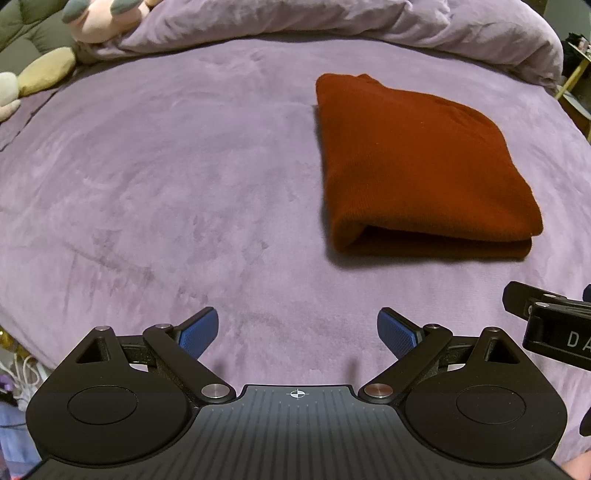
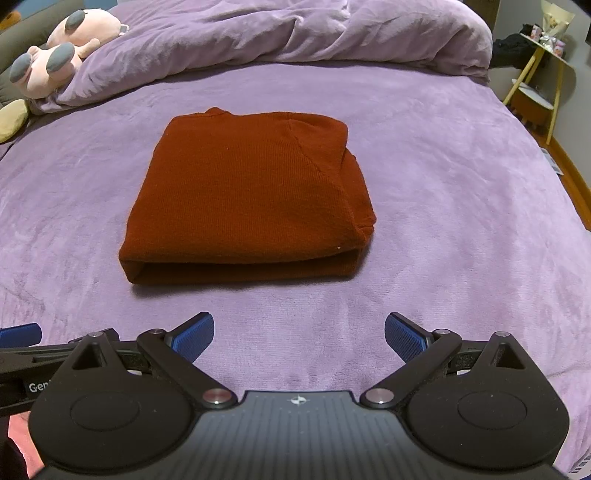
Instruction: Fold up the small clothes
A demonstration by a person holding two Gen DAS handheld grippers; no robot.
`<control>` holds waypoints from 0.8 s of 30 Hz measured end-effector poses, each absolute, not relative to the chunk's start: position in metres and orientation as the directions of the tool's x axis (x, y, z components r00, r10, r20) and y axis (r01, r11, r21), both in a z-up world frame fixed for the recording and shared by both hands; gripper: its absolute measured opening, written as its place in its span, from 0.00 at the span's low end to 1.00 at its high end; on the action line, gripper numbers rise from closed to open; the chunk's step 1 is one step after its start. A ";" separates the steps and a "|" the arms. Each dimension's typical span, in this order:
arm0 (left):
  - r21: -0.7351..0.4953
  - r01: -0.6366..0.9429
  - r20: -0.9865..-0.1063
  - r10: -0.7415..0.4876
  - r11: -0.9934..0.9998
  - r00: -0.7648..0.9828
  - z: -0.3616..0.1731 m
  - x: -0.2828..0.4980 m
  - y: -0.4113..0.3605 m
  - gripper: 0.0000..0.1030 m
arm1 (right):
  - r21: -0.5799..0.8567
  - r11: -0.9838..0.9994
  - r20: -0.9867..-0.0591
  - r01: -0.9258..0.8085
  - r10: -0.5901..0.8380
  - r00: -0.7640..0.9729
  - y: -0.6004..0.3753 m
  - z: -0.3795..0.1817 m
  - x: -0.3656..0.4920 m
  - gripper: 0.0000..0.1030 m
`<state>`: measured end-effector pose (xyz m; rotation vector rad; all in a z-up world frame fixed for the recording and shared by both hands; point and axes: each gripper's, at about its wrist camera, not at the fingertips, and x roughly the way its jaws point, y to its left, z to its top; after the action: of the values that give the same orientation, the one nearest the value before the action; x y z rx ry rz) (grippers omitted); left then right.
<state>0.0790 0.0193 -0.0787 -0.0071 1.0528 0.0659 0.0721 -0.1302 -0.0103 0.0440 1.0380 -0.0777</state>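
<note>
A rust-red knit garment (image 1: pixel 417 162) lies folded into a thick rectangle on the purple bed cover (image 1: pixel 166 177). In the right wrist view the garment (image 2: pixel 247 195) sits straight ahead of my right gripper (image 2: pixel 299 338), which is open and empty, a short way in front of the fold's near edge. My left gripper (image 1: pixel 297 332) is open and empty over bare cover, to the left of the garment and nearer than it. The right gripper's body (image 1: pixel 554 325) shows at the right edge of the left wrist view.
A bunched purple duvet (image 2: pixel 295 33) lies across the far side of the bed. A pink plush toy (image 2: pixel 55 48) and a yellow cushion (image 1: pixel 44 70) sit at the far left. A yellow-legged side table (image 2: pixel 535 85) stands beyond the bed's right edge.
</note>
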 end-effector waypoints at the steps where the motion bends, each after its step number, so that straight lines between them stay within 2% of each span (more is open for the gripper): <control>1: 0.026 -0.058 -0.869 0.051 0.998 0.493 -0.079 0.079 0.019 0.94 | -0.002 0.996 -0.863 0.084 -0.044 0.504 -0.130 -0.011 0.072 0.96; 24: 0.011 -0.051 -0.867 0.035 0.999 0.496 -0.076 0.079 0.020 0.94 | -0.014 0.996 -0.863 0.086 -0.056 0.503 -0.128 -0.006 0.073 0.96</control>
<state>0.0793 0.0202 -0.0755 -0.0167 1.0501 0.0521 0.0733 -0.1285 -0.0062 0.0323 1.0407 -0.0859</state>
